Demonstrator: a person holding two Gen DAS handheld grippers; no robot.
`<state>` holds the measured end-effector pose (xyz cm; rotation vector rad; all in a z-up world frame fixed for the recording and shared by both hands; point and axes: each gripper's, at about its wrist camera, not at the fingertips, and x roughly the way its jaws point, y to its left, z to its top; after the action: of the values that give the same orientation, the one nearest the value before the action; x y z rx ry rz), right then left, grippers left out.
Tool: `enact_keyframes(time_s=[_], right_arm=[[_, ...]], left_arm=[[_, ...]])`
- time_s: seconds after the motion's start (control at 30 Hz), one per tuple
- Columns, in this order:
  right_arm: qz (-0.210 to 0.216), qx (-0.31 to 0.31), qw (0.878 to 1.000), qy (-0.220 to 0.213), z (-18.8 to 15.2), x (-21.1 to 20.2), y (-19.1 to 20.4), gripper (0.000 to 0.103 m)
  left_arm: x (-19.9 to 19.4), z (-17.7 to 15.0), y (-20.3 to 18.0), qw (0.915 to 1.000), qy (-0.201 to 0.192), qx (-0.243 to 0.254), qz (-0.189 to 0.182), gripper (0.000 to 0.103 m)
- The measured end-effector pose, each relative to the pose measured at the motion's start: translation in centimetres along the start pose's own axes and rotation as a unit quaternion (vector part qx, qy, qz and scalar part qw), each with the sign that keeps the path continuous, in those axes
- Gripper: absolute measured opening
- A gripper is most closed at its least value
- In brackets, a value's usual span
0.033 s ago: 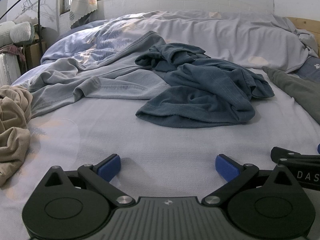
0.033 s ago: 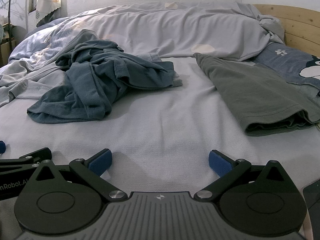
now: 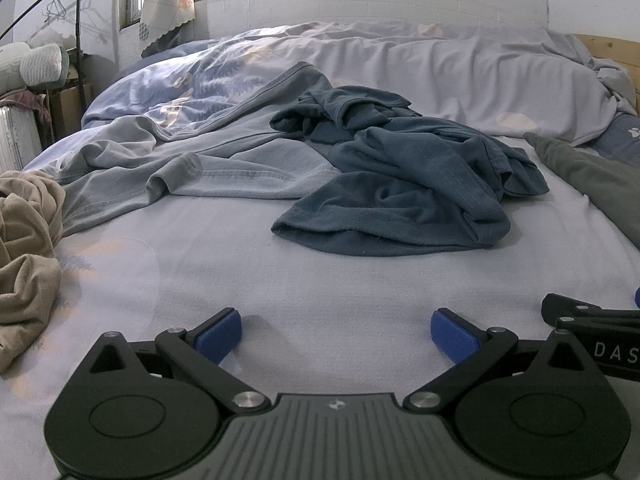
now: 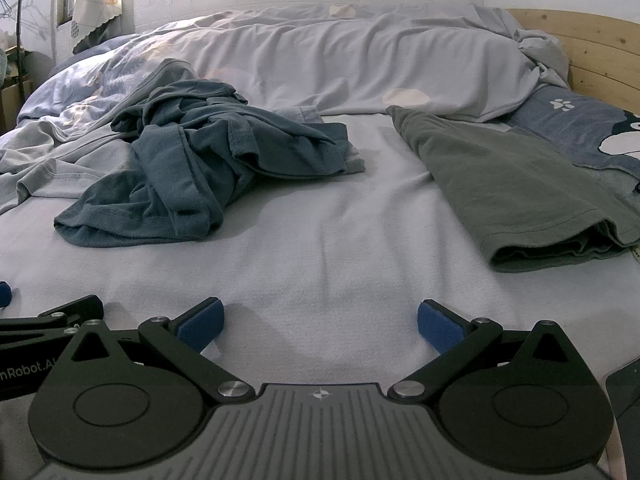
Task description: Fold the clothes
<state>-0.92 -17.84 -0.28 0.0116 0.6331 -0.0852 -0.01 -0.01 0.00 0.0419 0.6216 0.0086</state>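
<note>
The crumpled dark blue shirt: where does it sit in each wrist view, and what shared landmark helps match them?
Left wrist view: the crumpled dark blue shirt lies right of centre, mid-height, on the bed.
Right wrist view: the same shirt lies left of centre.
Shared landmark: the folded grey-green garment, to the shirt's right in both views.

**Blues, greys and one tan heap**

The crumpled shirt (image 3: 404, 184) is dusty dark blue; the folded shirt (image 4: 516, 196) olive-grey. The sheet (image 3: 320, 280) is pale lavender, the pile of cloth (image 3: 28, 248) tan, the pillow (image 4: 592, 132) blue with white paw prints.
</note>
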Motion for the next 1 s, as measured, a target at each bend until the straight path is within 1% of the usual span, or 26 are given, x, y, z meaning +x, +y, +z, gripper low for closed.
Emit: enact_keyframes(time_s=[1.0], right_arm=[[0.0,0.0,1.0,0.0,0.0,0.03,0.04,0.103]], left_arm=[[0.02,-0.05,-0.03,1.0,0.0,0.0,0.0,0.103]])
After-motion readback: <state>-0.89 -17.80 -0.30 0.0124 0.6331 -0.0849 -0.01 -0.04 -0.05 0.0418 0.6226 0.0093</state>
